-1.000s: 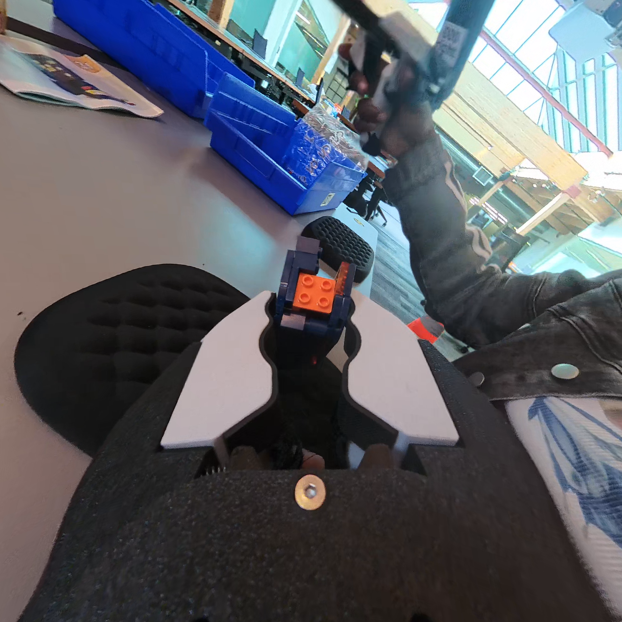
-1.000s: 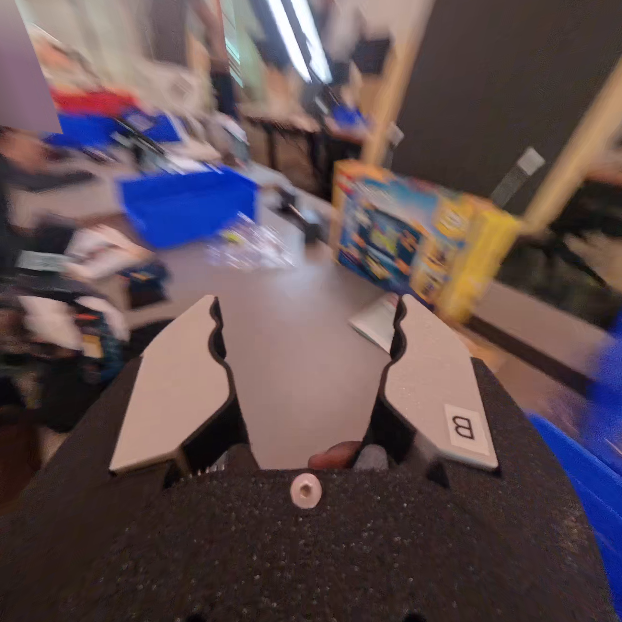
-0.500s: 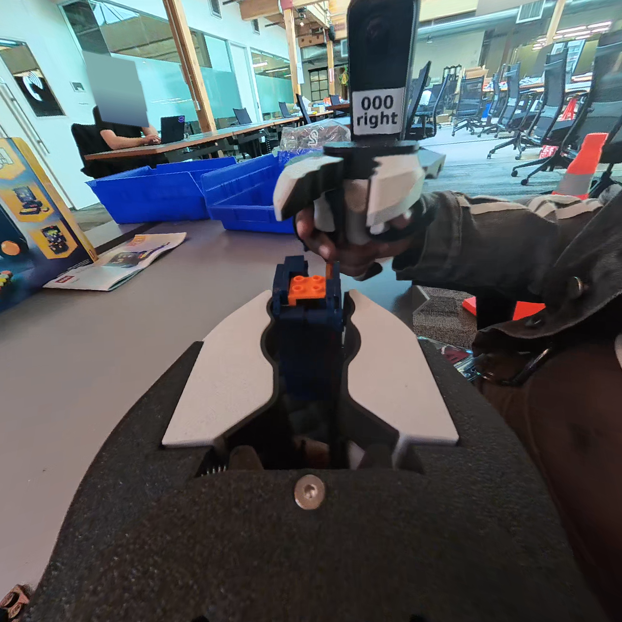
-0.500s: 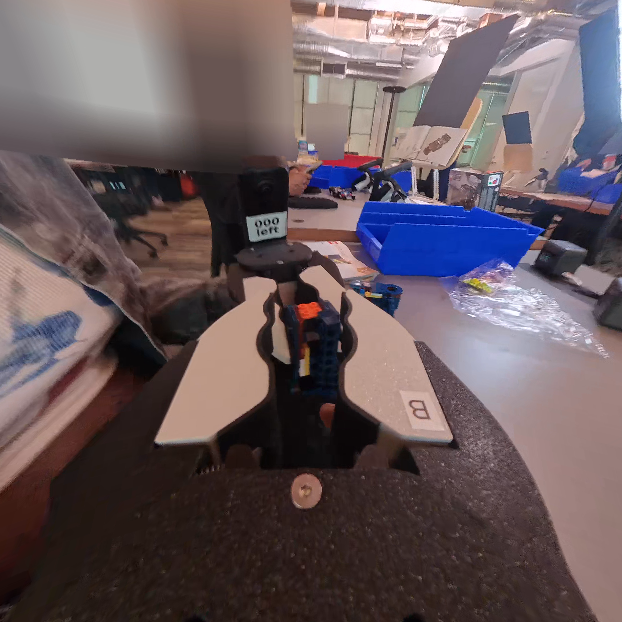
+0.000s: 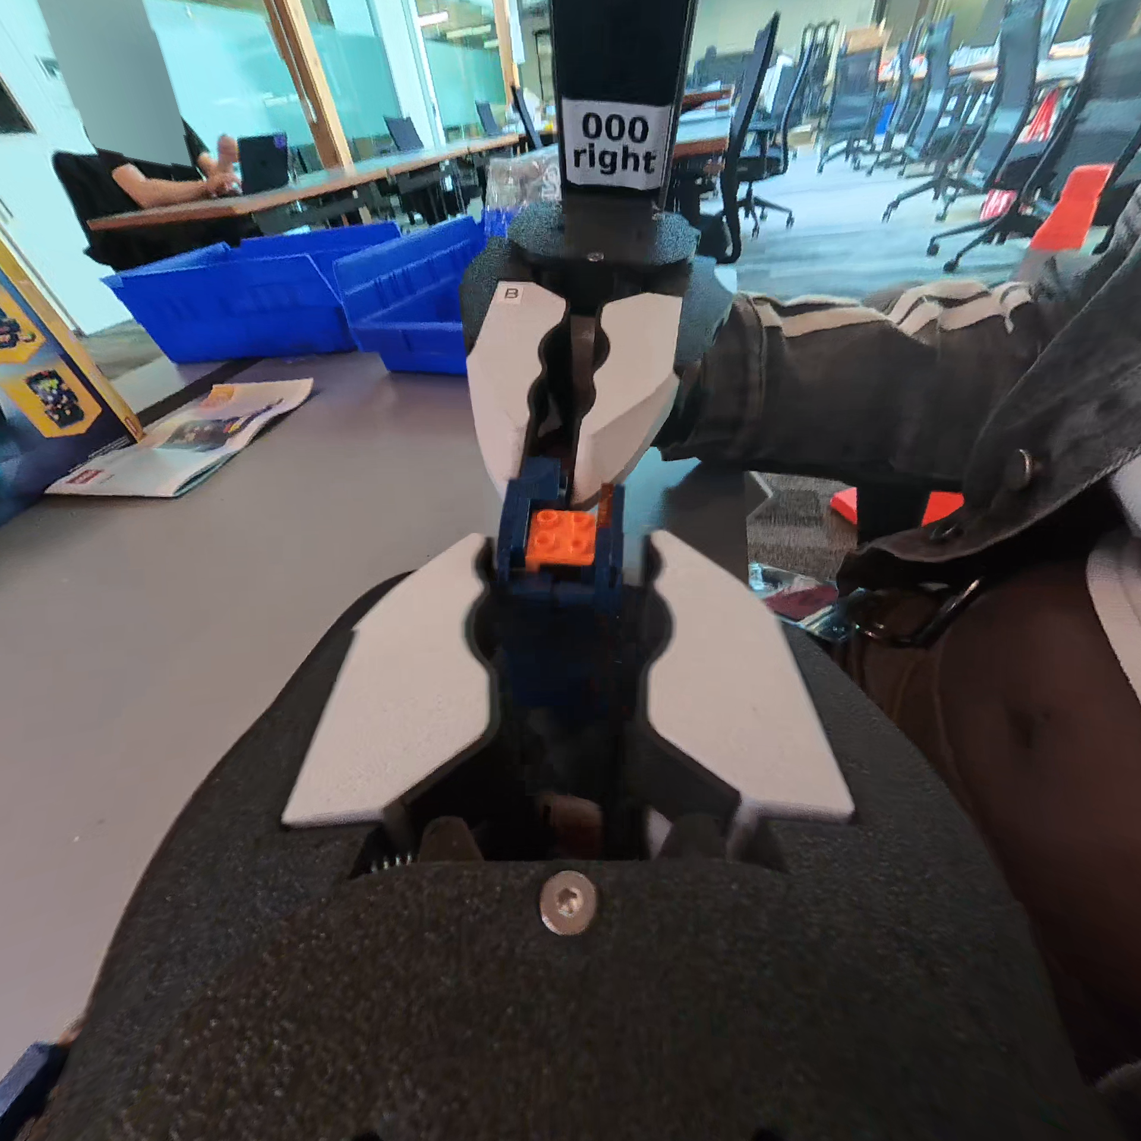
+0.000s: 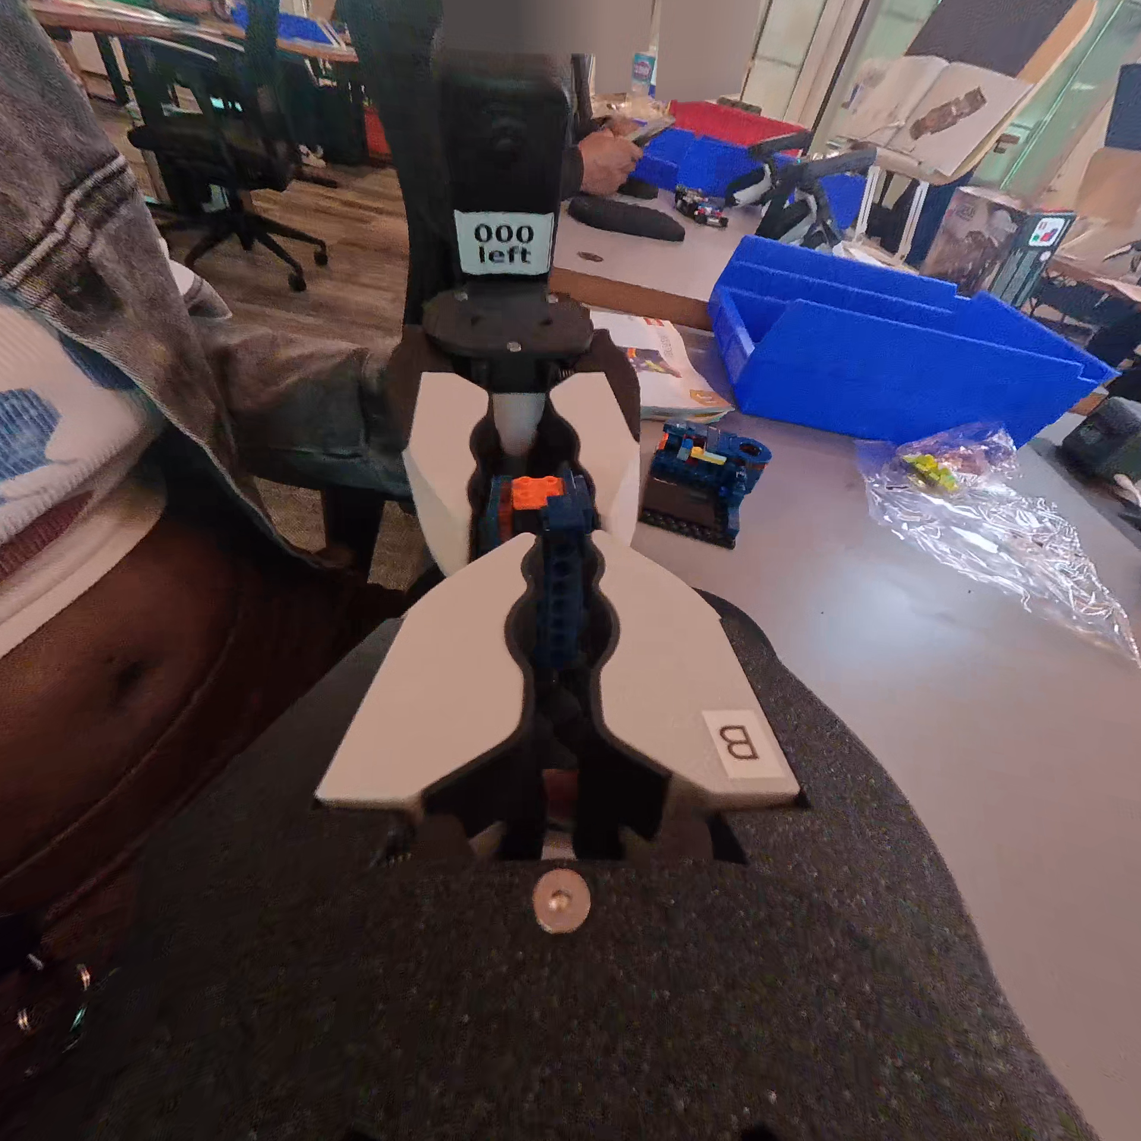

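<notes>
facing each other above the edge of a grey table (image 5: pixel 185 617), two hand-held grippers meet on one small assembly. left gripper (image 5: pixel 565 555): its white fingers (image 5: pixel 407 679) are clamped on the sides of a dark blue toy-brick assembly with an orange studded plate on top (image 5: pixel 559 555), which stands between the fingertips. right gripper (image 5: pixel 555 481), seen from the left wrist view as pointing toward the camera, has its tips closed onto a dark blue part at the far end of the same assembly; in the right wrist view, right gripper (image 6: pixel 559 543) pinches a narrow dark blue beam with a row of holes (image 6: pixel 559 611) that joins the assembly (image 6: pixel 525 500), itself held by the left gripper (image 6: pixel 531 525) beyond. a dark grey jacket sleeve (image 5: pixel 833 383) runs from the right gripper to the right of the frame. on the table: a second dark blue brick model on a black base (image 6: pixel 704 481), a crumpled clear plastic bag holding small yellow-green pieces (image 6: pixel 988 531), blue plastic storage bins (image 5: pixel 247 309), an open printed instruction booklet (image 5: pixel 185 438) and a colourful cardboard box (image 5: pixel 43 383) at the left edge. black office chairs (image 5: pixel 926 123) stand in the background.
</notes>
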`<action>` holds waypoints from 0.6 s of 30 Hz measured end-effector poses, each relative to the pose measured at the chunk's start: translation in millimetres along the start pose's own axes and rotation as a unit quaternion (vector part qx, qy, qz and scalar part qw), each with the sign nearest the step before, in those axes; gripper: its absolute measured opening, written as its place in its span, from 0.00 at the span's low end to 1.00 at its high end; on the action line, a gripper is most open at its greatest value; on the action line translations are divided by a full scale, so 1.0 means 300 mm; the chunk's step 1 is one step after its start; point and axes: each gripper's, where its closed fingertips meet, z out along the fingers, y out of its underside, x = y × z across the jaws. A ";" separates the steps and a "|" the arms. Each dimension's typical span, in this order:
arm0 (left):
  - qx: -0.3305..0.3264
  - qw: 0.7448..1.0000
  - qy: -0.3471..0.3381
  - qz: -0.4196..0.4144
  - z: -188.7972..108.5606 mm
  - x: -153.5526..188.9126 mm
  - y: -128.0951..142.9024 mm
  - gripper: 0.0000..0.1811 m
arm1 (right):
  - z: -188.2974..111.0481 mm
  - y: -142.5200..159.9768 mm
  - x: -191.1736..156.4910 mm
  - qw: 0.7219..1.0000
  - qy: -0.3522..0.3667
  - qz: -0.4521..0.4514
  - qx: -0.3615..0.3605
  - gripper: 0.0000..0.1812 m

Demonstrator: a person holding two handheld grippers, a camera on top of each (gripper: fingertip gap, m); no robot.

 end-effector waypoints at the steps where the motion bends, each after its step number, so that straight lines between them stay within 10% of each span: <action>1: -0.007 1.000 -0.005 0.002 -0.007 -0.004 -0.007 0.33 | 0.007 0.009 0.002 1.000 -0.003 0.001 -0.012 0.07; 14: -0.086 0.996 0.000 0.001 -0.029 -0.010 0.011 0.19 | 0.028 0.018 -0.004 0.998 -0.022 0.034 0.045 0.06; 18: -0.080 0.995 -0.028 -0.056 -0.148 -0.073 0.048 0.18 | -0.129 0.016 0.094 0.993 0.050 0.063 0.090 0.06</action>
